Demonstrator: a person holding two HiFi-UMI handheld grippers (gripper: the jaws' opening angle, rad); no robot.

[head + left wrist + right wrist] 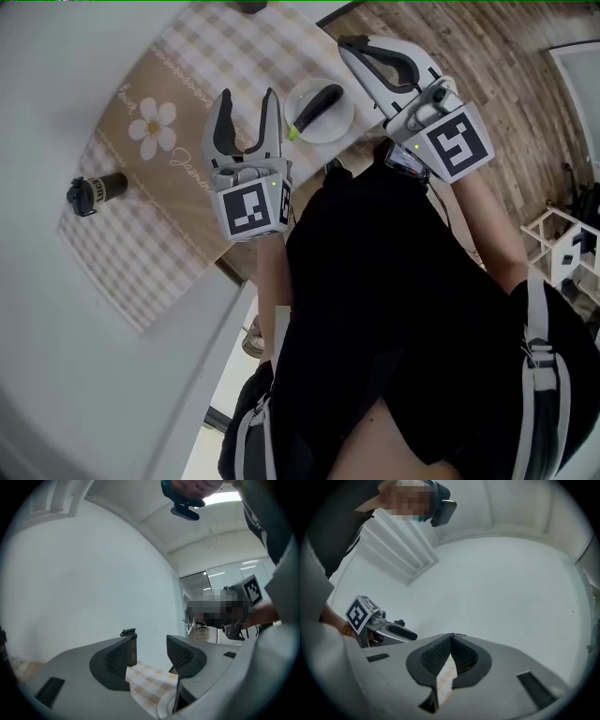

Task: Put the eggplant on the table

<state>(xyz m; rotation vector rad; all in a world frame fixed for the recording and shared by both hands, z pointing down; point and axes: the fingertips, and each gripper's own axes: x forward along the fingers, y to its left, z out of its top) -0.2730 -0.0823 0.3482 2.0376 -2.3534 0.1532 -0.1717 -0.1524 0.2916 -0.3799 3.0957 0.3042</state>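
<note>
In the head view a dark eggplant [317,103] with a green stem end lies on a white plate [336,125] at the near edge of a checkered placemat [159,202]. My left gripper [248,96] hovers just left of the plate, jaws wide apart with nothing between them. My right gripper [349,44] is to the right of the plate, its tips together and holding nothing. In the left gripper view the open left gripper [149,644] frames the placemat [147,684] and a bit of plate rim [164,708]; the eggplant is hidden there. The right gripper view shows the right gripper [451,636] shut and empty.
A small dark bottle [94,192] lies on the placemat's left side and shows upright between the left jaws as the bottle [131,644]. The white table [56,84] extends left. Wooden floor [487,56] lies to the right. The person's dark clothing [394,309] fills the lower view.
</note>
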